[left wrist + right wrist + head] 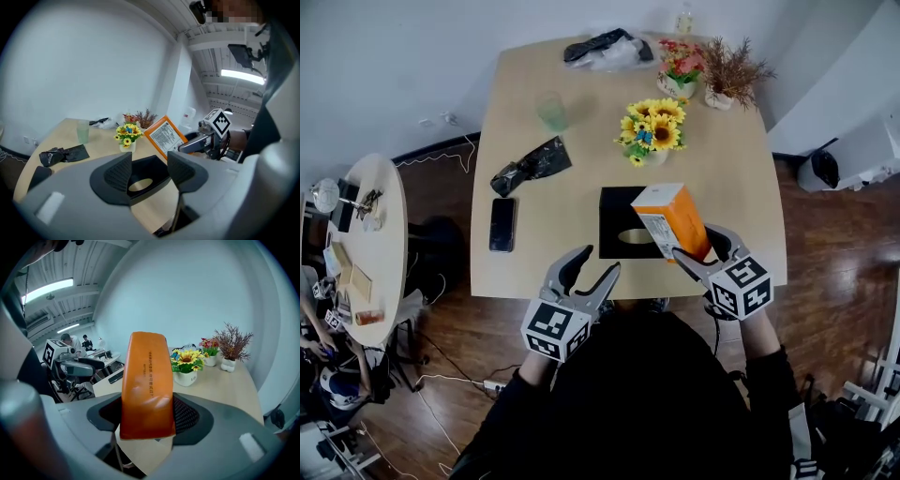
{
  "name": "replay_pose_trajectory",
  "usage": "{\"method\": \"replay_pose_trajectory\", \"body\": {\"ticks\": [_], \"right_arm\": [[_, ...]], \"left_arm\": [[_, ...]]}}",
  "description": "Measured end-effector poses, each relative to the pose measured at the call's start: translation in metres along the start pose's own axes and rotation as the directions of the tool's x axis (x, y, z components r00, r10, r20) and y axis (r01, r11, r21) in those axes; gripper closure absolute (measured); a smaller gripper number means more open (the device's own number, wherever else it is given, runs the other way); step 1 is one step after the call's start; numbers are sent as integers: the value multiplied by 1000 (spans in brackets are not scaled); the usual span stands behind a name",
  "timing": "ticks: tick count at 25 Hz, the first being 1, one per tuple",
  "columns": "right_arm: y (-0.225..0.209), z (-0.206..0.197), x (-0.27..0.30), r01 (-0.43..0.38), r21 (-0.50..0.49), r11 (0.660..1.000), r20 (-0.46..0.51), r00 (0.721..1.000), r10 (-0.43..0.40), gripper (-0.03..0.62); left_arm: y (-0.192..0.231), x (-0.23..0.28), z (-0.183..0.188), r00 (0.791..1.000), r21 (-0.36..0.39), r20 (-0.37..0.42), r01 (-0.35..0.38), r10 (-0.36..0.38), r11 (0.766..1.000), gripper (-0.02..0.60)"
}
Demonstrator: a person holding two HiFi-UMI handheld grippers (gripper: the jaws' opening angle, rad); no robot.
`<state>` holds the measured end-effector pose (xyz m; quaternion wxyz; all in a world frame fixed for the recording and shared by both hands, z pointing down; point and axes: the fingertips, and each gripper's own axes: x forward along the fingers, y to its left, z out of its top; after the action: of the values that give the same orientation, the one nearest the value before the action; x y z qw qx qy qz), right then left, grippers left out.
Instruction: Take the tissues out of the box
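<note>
An orange tissue pack (670, 217) is lifted above the table, and my right gripper (696, 246) is shut on its near end. In the right gripper view the pack (146, 385) stands upright between both pads. Just left of it and under it, a black tissue box (617, 228) with an oval opening lies flat on the wooden table (581, 272). My left gripper (597, 262) hovers at the table's front edge, open with nothing in it. Its view looks between the open jaws at the black box (145, 173), the orange pack (164, 136) and the right gripper (206, 138).
A sunflower vase (653, 131) stands behind the box. A phone (502, 225) and a black bag (532, 164) lie to the left, and a green cup (551, 111) stands farther back. Two potted plants (712, 67) and another bag (605, 47) are at the far edge.
</note>
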<state>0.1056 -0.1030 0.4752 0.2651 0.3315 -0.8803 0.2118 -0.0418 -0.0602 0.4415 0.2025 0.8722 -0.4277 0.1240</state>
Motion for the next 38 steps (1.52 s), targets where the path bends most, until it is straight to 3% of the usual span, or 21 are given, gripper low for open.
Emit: {"method": "replay_pose_trajectory", "body": {"ticks": [18,22,31,38], "right_arm": [[-93,-47,-57,238,56,970,-66,970,-235,289],[-109,-66,-60,273,17,962,-130,955,-268,289],[-129,-95,-45,285,-69,956,-242,925,-293,289],[-134,-123,-21,247,-124,961,-342,899,-275,287]], "left_arm": [[-26,34,3,995,21,-41,86,-86,996,360],[-34,42,4,994,27,-44,101,-100,994,360],[-25,38,2,997,31,-49,67,-65,997,360],[-17,30,-1,998,8,-37,43,-43,999,360]]}}
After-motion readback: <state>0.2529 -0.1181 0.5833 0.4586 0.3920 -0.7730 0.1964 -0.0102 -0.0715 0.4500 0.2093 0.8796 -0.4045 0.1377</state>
